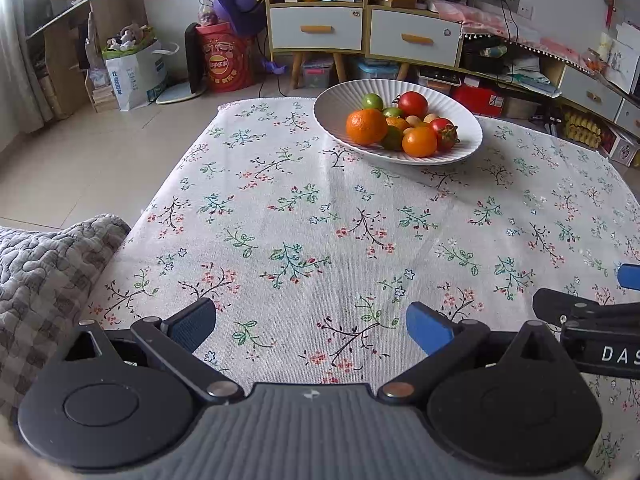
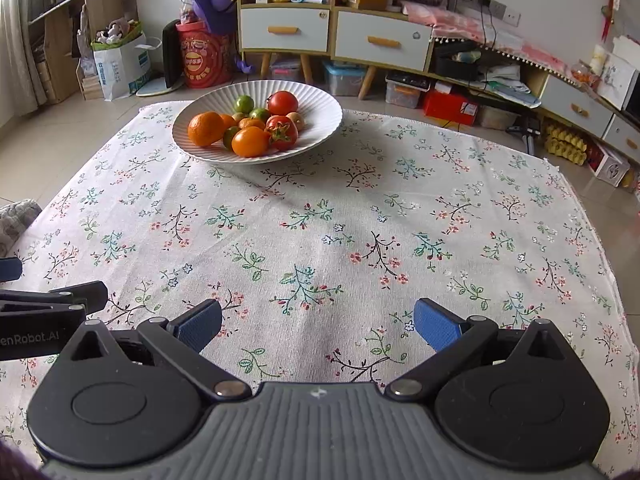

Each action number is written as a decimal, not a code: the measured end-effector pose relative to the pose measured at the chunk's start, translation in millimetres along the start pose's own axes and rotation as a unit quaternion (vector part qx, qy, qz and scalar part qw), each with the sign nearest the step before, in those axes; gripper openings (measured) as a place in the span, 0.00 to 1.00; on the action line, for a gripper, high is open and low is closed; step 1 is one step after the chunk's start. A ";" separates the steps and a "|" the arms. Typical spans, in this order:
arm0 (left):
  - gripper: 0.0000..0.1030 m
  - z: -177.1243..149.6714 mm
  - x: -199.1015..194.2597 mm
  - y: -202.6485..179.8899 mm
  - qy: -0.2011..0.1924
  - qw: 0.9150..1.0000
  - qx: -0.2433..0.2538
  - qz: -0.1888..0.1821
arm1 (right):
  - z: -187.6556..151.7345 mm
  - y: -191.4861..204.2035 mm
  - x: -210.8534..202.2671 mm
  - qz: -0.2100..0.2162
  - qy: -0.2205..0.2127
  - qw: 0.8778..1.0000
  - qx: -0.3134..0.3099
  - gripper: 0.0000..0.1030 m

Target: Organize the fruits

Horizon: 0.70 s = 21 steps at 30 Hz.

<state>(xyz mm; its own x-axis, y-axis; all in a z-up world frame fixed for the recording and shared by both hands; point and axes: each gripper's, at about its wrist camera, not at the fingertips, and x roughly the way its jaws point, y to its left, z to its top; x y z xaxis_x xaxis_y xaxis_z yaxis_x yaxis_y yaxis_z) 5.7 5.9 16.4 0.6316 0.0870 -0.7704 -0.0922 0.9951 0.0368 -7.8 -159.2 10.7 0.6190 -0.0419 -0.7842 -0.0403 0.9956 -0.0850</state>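
A white ribbed bowl (image 1: 344, 100) stands at the far side of the floral tablecloth (image 1: 304, 216); it also shows in the right wrist view (image 2: 316, 104). It holds oranges (image 1: 366, 126), red tomatoes (image 1: 413, 104), green limes (image 1: 373, 101) and small pale fruits. My left gripper (image 1: 310, 326) is open and empty, low over the near cloth. My right gripper (image 2: 318, 326) is open and empty beside it. Each gripper shows at the other view's edge.
A quilted grey cushion (image 1: 44, 264) lies at the table's near left corner. Beyond the table are a cabinet with drawers (image 1: 360, 32), a red bucket (image 1: 226, 62), paper bags and storage boxes on the floor. The cloth shows a slight crease in the middle.
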 end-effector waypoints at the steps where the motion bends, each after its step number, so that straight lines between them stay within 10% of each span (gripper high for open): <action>1: 0.92 -0.3 -0.3 -0.7 -0.001 1.000 0.001 0.000 | -0.1 -0.4 -0.3 0.001 0.000 1.000 0.001 0.99; 21: 0.92 -2.2 -1.0 -8.1 -0.002 1.000 0.015 0.005 | -3.0 -2.1 -2.8 -0.011 -0.013 1.000 -0.005 0.99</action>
<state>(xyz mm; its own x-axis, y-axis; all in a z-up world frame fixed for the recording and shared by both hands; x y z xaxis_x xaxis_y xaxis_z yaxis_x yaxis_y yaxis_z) 4.2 -2.3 15.6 0.6336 0.0968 -0.7676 -0.0749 0.9952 0.0636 -11.8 -161.5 11.2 0.6393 -0.0609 -0.7665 -0.0344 0.9936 -0.1076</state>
